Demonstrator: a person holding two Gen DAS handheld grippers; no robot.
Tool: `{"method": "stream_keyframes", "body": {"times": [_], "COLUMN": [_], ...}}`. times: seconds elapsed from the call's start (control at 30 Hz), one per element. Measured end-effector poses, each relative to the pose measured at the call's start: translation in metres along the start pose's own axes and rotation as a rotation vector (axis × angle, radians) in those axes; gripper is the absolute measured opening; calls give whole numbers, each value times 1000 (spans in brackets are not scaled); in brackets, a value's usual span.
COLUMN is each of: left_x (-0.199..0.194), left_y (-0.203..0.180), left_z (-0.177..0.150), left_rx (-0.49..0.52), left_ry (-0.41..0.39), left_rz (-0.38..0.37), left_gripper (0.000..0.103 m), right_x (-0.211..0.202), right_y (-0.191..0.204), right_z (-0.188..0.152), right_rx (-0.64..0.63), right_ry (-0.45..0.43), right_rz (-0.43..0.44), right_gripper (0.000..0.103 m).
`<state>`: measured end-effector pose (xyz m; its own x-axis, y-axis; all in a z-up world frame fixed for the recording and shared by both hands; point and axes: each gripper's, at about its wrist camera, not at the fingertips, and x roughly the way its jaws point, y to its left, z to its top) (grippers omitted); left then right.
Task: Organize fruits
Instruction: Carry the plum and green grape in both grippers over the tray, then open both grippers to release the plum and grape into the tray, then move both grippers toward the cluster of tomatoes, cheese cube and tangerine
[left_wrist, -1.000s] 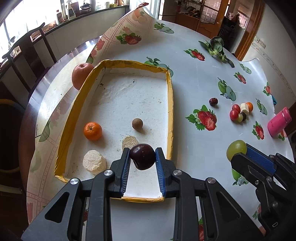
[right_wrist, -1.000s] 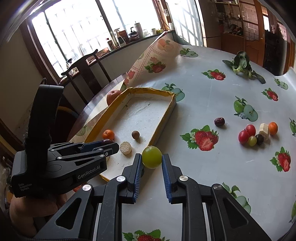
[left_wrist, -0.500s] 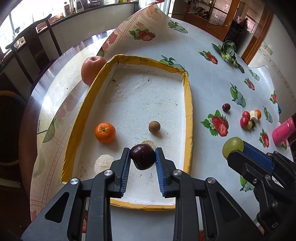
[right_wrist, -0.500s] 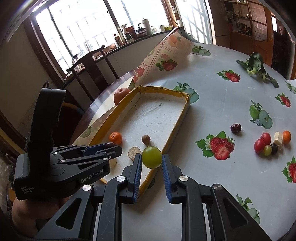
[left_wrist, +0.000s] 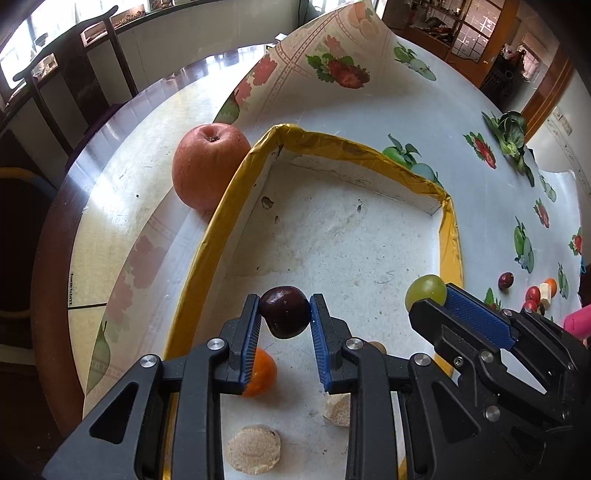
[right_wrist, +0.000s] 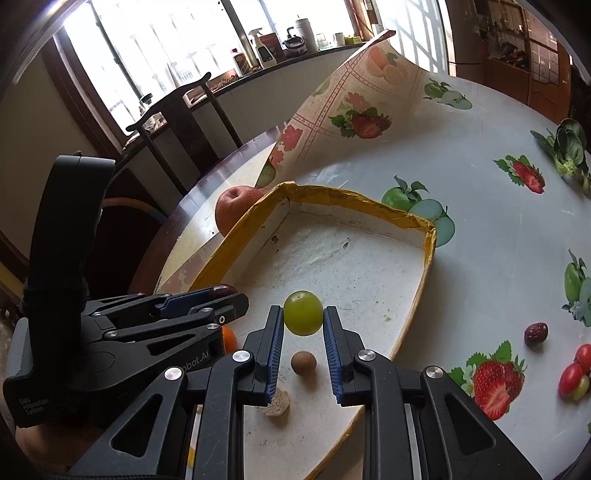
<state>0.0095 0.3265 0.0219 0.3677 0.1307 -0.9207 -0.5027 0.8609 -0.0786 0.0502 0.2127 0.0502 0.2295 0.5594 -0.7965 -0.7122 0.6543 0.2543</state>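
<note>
My left gripper is shut on a dark purple plum, held above the white tray's yellow rim near its left side. My right gripper is shut on a green grape, over the tray's middle; the grape also shows in the left wrist view. In the tray lie an orange, a small brown round fruit and pale crumbly pieces. A large red apple rests against the tray's outer left wall.
On the fruit-print tablecloth to the right lie a dark date, cherry tomatoes and other small fruits. A leafy green vegetable lies far right. A corner of the cloth is folded up behind the tray. Chairs stand at the left.
Both grippers have moved forward and lower over the tray, each still holding its fruit. The orange and brown fruit now sit under and behind the fingers.
</note>
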Motion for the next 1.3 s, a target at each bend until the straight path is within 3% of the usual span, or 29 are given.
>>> {"method": "stream_keyframes", "body": {"times": [0.33,0.53,0.67,0.97,1.3], "left_x": [31,24,10,-27,-59], "left_y": [3,2,6,-7,-37], "left_z": [-2,-8,-16,-27,-42], "left_rx": [4,0,-30,-22,30], "left_ry": [49,43,25,-25,-67], "left_rz": [28,58,38,1,-34], "left_gripper": [26,46,52,52,52], "right_x": [54,55,41,-13,-83], "right_y": [-12,-17,-25,-29,-56], "right_z": [-7,-5,-4,-12,-51], "right_rx": [-37,-25,6,63,156], "right_ry": [108,118,87,0,-65], "right_rz": [-24,-26,-24,3,-34], "right_gripper": [25,27,47,48,48]}}
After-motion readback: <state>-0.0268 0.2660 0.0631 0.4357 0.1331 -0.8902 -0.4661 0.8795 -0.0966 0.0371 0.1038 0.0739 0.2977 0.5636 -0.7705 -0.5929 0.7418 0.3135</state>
